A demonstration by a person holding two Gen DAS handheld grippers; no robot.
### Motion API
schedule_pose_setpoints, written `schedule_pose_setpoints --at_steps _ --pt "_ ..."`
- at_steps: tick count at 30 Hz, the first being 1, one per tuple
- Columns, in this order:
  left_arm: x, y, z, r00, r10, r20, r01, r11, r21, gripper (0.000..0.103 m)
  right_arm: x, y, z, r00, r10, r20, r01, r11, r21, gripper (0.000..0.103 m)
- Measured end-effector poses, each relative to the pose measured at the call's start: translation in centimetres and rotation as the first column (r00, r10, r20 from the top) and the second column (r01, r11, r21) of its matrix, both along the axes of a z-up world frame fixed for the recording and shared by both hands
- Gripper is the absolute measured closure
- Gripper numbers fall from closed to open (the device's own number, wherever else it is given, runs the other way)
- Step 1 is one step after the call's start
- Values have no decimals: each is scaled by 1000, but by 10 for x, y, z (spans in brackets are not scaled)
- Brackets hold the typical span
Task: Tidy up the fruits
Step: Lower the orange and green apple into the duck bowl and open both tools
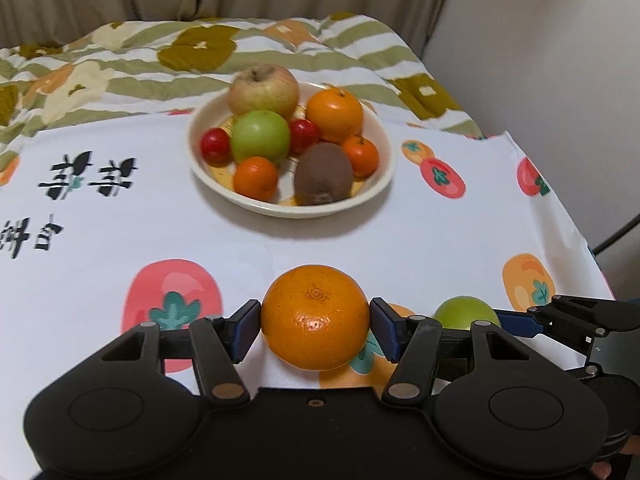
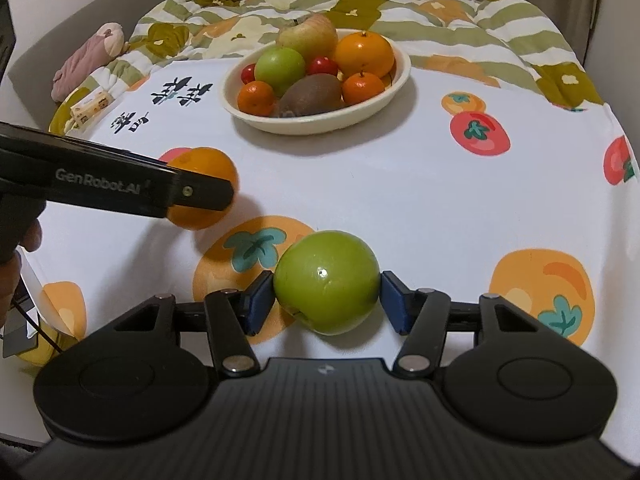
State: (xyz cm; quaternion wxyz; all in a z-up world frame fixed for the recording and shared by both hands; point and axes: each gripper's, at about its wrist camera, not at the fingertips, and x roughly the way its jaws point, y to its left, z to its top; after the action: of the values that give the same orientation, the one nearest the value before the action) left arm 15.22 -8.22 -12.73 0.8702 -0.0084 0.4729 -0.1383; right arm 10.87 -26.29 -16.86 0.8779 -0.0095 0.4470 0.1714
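My left gripper (image 1: 315,305) is shut on a large orange (image 1: 315,322), its blue pads pressing both sides. The right wrist view shows this orange (image 2: 208,164) held just above the cloth by the left gripper (image 2: 200,194). My right gripper (image 2: 327,280) is shut on a green apple (image 2: 326,280) that rests on the tablecloth, a pad against each side. That apple (image 1: 466,312) and the right gripper (image 1: 560,320) also show at the lower right of the left wrist view. Farther back, a cream bowl (image 1: 292,210) (image 2: 312,128) holds several fruits.
The table wears a white cloth (image 2: 360,184) printed with fruit. A flowered quilt (image 2: 460,12) lies bunched behind the bowl. A pink plush toy (image 2: 88,60) and a small tissue pack (image 2: 90,106) lie at the far left. The table edge (image 1: 592,248) drops off at the right.
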Motion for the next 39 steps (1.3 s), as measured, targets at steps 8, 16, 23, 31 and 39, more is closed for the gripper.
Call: schedule_pose_setpoints --at_steps 8,16,23,31,39 --pt "-1 15 22 996 59 70 -60 998 1 40 13 4 26 997 37 70 -38 999 3 31" --pt "24 30 39 989 67 130 -69 997 16 40 43 13 47 990 42 136 -41 999 -5 31" --pt "63 37 38 986 44 160 -48 999 25 40 70 20 52 988 5 155 -6 1000 2 31" --pt "103 35 22 982 0 190 -14 997 73 40 93 22 45 988 -51 145 49 999 15 31" --pt "114 32 7 979 -40 199 17 993 115 39 104 21 39 987 -87 138 85 996 18 31"
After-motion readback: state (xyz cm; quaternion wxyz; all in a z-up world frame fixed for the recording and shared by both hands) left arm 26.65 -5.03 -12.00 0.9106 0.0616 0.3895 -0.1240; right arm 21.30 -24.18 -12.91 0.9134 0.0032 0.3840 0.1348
